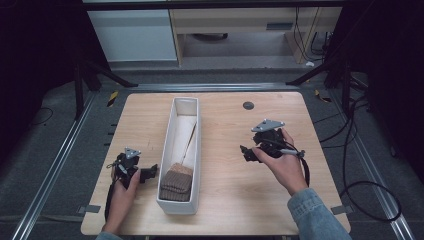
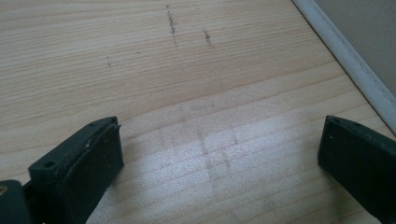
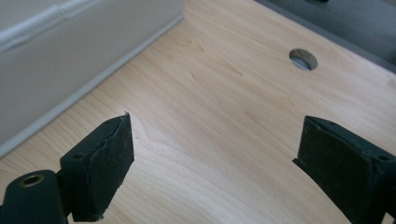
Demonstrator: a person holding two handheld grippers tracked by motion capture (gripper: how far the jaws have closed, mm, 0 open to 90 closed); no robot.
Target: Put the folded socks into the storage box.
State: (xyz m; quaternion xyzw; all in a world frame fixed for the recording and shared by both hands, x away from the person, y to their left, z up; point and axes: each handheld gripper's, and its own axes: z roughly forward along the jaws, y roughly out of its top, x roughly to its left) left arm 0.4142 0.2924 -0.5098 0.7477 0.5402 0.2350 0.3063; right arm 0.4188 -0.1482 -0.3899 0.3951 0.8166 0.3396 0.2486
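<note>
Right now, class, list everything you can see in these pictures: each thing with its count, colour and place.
Table: one, light wood, centre of the high view.
Long bin: one, white, lying lengthwise left of the table's middle.
Folded cloth: one, brown, ribbed, at the near end inside the bin.
Pale sheets: number unclear, cream, along the bin's floor.
Cable hole: one, grey, far side of the table.
Left gripper: one, black, fingers open, beside the bin's left wall.
Right gripper: one, black, fingers open with nothing between them, right of the bin.

a lab: floor rails (image 1: pixel 50 165), black curtains (image 1: pixel 35 50), cables (image 1: pixel 370 200).
</note>
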